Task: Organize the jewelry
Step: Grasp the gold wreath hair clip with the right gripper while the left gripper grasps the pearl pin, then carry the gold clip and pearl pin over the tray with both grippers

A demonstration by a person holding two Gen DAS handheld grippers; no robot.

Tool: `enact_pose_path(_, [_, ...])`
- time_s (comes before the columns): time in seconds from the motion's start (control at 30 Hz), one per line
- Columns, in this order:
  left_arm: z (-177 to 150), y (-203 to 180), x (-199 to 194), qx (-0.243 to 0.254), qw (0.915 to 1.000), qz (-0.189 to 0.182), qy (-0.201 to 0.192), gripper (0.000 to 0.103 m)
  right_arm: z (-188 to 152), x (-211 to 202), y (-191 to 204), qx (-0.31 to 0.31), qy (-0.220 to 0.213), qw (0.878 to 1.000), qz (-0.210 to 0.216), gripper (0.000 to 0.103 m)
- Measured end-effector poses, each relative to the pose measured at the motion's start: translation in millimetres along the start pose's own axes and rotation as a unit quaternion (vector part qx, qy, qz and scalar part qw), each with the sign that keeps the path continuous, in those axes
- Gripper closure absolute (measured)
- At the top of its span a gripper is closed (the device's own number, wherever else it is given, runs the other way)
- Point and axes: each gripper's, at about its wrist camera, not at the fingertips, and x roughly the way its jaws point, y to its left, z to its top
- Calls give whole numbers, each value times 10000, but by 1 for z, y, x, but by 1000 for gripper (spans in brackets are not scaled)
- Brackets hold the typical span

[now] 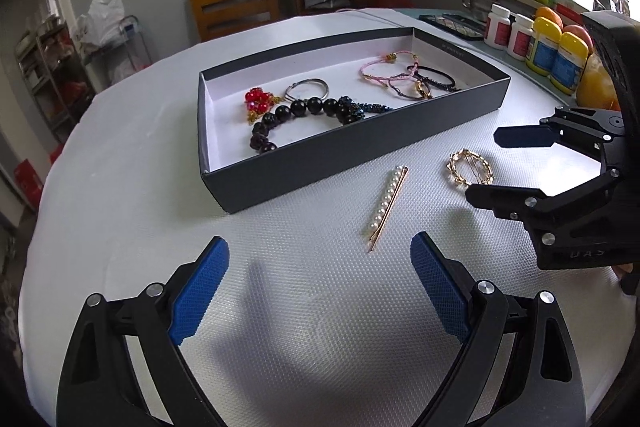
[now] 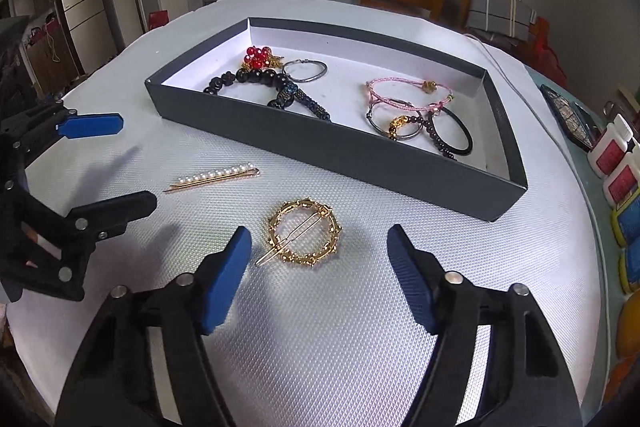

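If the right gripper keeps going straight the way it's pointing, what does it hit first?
Most likely the gold ring clip, which lies on the mat just ahead of the open right gripper, nearer its left finger. The tray sits beyond it. Depth is hard to judge.

Left claw (image 1: 320, 255), blue-padded, jaws spread wide with nothing between the pads, above the white textured bench (image 1: 120, 211). Just beyond its right pad lies a slim gold hairpin set with a row of white pearls (image 1: 386, 207). To the right, a round gold openwork hair clip (image 1: 469, 168) lies by the right claw (image 1: 484, 167), jaws apart. Farther off, a shallow dark grey cardboard box with white lining (image 1: 320, 183) holds black bead bracelets (image 1: 304, 115), red beads (image 1: 258, 100), pink cords (image 1: 390, 69).
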Motion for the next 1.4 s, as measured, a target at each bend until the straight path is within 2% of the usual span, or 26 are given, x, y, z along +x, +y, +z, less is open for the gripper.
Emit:
enact_pose_path(0.13, [1, 0, 0, 18, 10000, 6, 10, 9, 2, 4, 0, 62, 68, 9999, 109, 43])
enact_pose_path(0.2, [1, -1, 0, 19, 10000, 2, 15, 9, 3, 5, -1, 109, 74, 9996, 232, 49])
enact_pose_path(0.27, [1, -1, 0, 19, 10000, 1, 23, 9, 4, 5, -1, 118, 54, 9996, 255, 63])
enact_pose_path(0.5, [4, -5, 6, 18, 9999, -124, 116, 10, 3, 1, -7, 229, -66, 9991, 360, 63])
enact_pose_path(0.77, [9, -20, 17, 190, 9987, -356, 316, 14, -2, -16, -32, 513, -429, 9976, 178, 63])
enact_pose_path(0.87, [13, -24, 22, 155, 9977, -567, 350, 23, -2, -18, -32, 482, -469, 9975, 208, 63])
enact_pose_path(0.93, [17, -25, 25, 135, 9978, -555, 337, 28, -3, -19, -32, 463, -489, 9975, 227, 63])
enact_pose_path(1.03, [23, -30, 27, 234, 9975, -610, 286, 43, -5, -21, -32, 455, -512, 9974, 246, 63])
enact_pose_path(1.1, [24, -35, 28, 341, 9968, -670, 253, 58, -5, -22, -32, 456, -526, 9973, 247, 63])
enact_pose_path(1.23, [25, -40, 27, 470, 9959, -739, 219, 75, -6, -23, -31, 420, -540, 9973, 257, 63])
enact_pose_path(1.3, [26, -38, 28, 474, 9964, -671, 212, 90, -6, -23, -31, 430, -544, 9972, 268, 63])
enact_pose_path(1.4, [26, -32, 28, 391, 9965, -701, 218, 95, -6, -22, -32, 468, -525, 9971, 294, 63])
